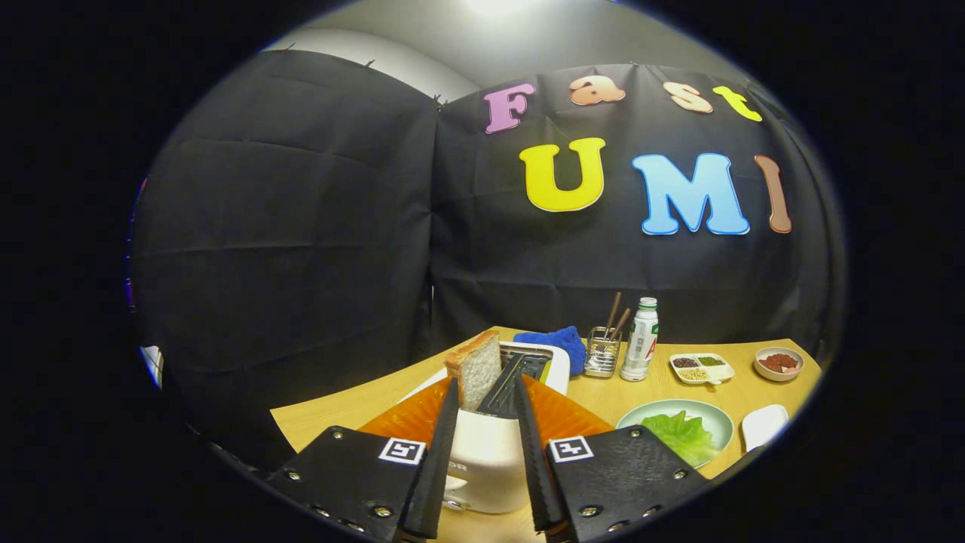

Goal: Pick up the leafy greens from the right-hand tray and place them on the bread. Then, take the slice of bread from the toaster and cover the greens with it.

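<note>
Gripper view: bread slice (475, 369) in toaster (490, 452) between parted tongs (486, 392).

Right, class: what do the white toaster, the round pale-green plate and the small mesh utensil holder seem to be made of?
White toaster: probably glossy plastic, smooth sheen. Round pale-green plate: likely glazed ceramic, though possibly melamine. Small mesh utensil holder: shiny metal mesh. The gripper is open, fingers either side of the toaster.

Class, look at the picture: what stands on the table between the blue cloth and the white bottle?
In the gripper view, a clear holder with brown sticks stands between the blue cloth and the white bottle.
</note>
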Motion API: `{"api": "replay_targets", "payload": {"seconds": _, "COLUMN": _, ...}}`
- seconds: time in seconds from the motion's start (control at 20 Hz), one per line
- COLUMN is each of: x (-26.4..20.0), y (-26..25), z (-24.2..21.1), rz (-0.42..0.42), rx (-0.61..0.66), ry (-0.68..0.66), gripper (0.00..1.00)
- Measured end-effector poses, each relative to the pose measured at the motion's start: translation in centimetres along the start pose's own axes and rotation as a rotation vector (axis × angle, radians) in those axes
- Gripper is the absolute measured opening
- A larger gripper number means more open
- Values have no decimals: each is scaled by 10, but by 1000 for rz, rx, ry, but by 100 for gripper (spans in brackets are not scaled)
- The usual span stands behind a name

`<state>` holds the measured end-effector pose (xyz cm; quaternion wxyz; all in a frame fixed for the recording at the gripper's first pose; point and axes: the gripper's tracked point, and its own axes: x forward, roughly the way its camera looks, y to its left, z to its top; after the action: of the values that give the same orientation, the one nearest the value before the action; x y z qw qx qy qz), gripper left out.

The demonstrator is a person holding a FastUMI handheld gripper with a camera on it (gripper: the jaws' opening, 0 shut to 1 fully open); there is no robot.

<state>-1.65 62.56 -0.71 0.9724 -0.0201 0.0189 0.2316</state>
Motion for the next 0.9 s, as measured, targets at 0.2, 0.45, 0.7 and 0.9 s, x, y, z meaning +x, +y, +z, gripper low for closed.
{"api": "replay_targets", "payload": {"seconds": 0.2, "x": 22, "y": 10, "z": 0, "rz": -34, "rx": -16, "ry": 14, "gripper": 46}}
{"api": "replay_targets", "payload": {"seconds": 0.45, "x": 40, "y": 16, "z": -7, "rz": -69, "rx": -12, "ry": 34, "gripper": 46}}
{"api": "replay_targets", "payload": {"seconds": 0.7, "x": 53, "y": 14, "z": -1, "rz": -100, "rx": -44, "ry": -2, "gripper": 17}}
{"api": "replay_targets", "payload": {"seconds": 0.9, "x": 51, "y": 4, "z": 1, "rz": -143, "rx": -34, "ry": 21, "gripper": 4}}
